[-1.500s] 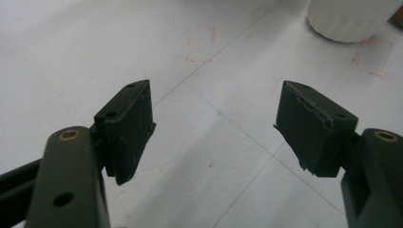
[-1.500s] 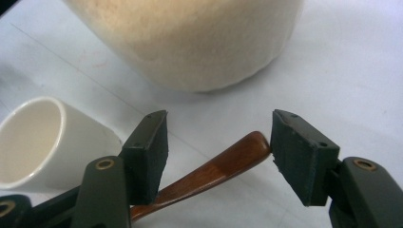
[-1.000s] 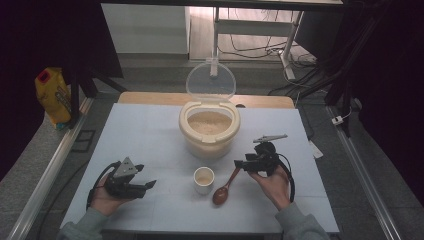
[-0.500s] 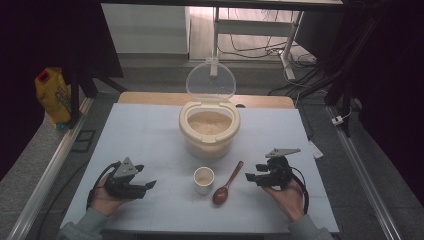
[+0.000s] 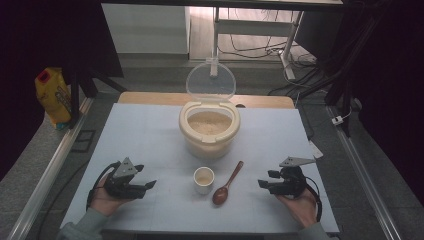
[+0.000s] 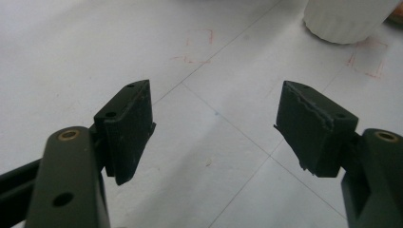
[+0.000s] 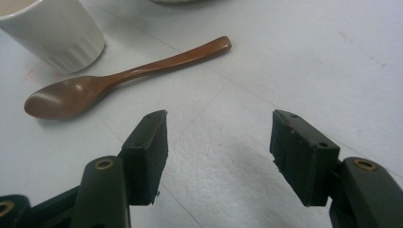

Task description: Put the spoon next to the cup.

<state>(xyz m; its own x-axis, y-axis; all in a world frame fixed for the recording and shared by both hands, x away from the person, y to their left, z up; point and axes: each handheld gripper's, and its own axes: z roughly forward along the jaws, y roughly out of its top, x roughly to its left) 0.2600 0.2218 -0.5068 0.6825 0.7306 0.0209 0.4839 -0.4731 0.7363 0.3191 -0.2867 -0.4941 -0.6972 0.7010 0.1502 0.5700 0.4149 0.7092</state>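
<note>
**Spoon flat on the mat, both grippers empty**

The wooden spoon point(image 5: 227, 182) lies flat on the white mat point(image 5: 150, 135), bowl toward you, handle angled away toward the rice container. It sits just right of the small white cup point(image 5: 203, 179), close but not touching as far as the right gripper view shows. Nothing grips it.

Your right gripper point(image 5: 268, 179) rests on the mat well to the right of the spoon, jaws spread apart with bare mat between them. Spoon point(image 7: 119, 78) and cup point(image 7: 52, 28) are ahead of its jaws, up and to the left in that view.

Your left gripper point(image 5: 146, 176) sits at the near left, also released, jaws wide with nothing between them. The cup's ribbed base point(image 6: 347, 19) shows at the top right of the left gripper view. Faint red pen marks point(image 6: 197, 45) are drawn on the mat there; they look like corner marks, nothing readable.

Behind the cup: cream rice container point(image 5: 209, 127), clear lid point(image 5: 210, 81) hinged open and upright, rice inside.

Off the table's far left, on the floor: yellow bag point(image 5: 52, 95) with a red patch. Print too small to read.
</note>
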